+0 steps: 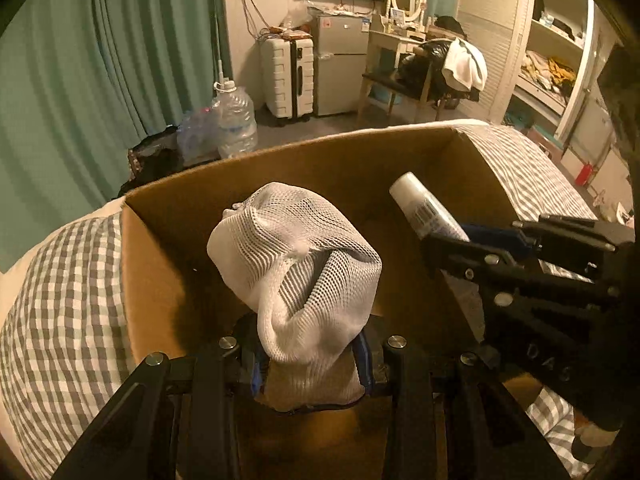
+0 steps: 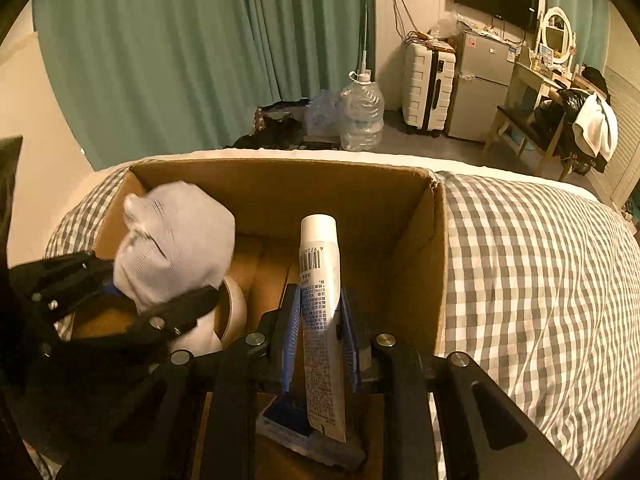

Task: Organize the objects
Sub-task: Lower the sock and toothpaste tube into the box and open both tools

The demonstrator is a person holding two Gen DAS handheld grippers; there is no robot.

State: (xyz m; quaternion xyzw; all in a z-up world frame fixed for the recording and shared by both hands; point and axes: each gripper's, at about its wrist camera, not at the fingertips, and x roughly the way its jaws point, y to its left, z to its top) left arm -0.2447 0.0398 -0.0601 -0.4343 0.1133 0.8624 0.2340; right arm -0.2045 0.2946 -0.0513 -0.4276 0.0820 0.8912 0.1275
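Observation:
An open cardboard box point(image 1: 320, 160) point(image 2: 280, 176) sits on a bed with a grey checked cover. My left gripper point(image 1: 312, 356) is shut on a white mesh bag point(image 1: 296, 264), which stands up over the box's inside; in the right wrist view the mesh bag point(image 2: 176, 244) and the left gripper point(image 2: 156, 300) show at the left. My right gripper point(image 2: 318, 332) is shut on a white tube point(image 2: 320, 280) with a barcode, cap end pointing up over the box. The left wrist view shows the tube point(image 1: 424, 208) and right gripper point(image 1: 472, 240) at the right.
Inside the box lie a white round object point(image 2: 232, 312) and a blue-and-white flat pack point(image 2: 292, 424) below the tube. The checked cover point(image 2: 540, 300) spreads right of the box. Beyond the bed stand a water jug point(image 2: 362, 116), a white suitcase point(image 2: 426, 88) and a small fridge point(image 2: 480, 88).

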